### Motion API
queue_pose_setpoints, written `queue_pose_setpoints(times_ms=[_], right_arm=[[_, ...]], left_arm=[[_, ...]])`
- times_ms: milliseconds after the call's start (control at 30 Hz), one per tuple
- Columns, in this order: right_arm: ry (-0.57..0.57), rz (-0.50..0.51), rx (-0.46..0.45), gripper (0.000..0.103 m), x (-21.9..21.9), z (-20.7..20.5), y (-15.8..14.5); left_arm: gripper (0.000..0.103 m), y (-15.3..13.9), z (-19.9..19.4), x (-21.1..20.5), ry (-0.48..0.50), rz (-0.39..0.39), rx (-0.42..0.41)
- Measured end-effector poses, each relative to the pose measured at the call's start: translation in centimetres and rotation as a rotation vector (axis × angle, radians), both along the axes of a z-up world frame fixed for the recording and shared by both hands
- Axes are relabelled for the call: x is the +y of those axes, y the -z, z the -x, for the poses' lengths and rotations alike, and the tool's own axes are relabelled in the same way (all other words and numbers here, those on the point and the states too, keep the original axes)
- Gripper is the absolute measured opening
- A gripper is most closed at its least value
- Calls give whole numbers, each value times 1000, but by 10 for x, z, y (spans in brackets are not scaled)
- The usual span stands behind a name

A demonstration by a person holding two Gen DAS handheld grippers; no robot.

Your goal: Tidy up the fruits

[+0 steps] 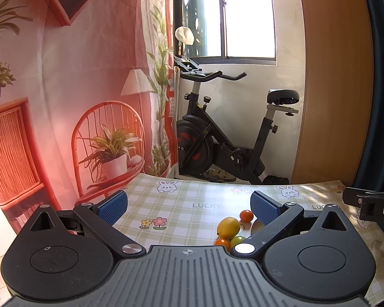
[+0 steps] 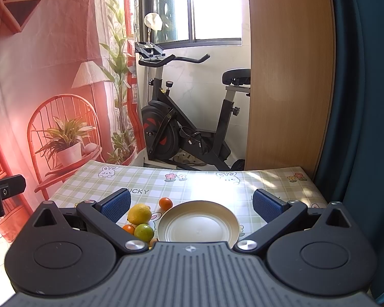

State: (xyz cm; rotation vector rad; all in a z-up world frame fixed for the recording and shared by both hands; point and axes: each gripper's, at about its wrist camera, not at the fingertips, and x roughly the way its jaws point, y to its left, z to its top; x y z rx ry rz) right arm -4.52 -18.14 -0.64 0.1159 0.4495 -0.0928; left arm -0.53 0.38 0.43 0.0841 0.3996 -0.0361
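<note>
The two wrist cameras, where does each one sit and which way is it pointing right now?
Left wrist: rides on the left gripper, looking forward over the checked table at the fruit, low on its right; its own open fingers show, plus the other gripper's edge far right.
Right wrist: rides on the right gripper, facing the same way, over the plate with the fruit beside it; its open fingers show.
Shared: lemon, the orange beyond it, exercise bike, window.
</note>
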Motion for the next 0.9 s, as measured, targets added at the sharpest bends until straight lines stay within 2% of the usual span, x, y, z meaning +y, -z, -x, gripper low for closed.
queue_pose_setpoints(times_ms=[400, 567, 700, 800, 900], right_arm=[[0, 0, -1, 103, 0, -1, 1], [-10, 4, -18, 103, -2, -3, 3], [-2, -6, -36, 103, -11, -10, 12], [-56, -22, -53, 103, -14, -20, 28], [-48, 7, -39, 103, -15, -35, 41]], left_arm=[[103, 6, 1, 3, 9, 3, 0], [103, 18, -6, 2, -14, -30, -5], [103, 32, -18, 11, -11, 21, 18], [103, 46, -28, 22, -29, 79, 28], [103, 59, -35, 29, -28, 106, -6]])
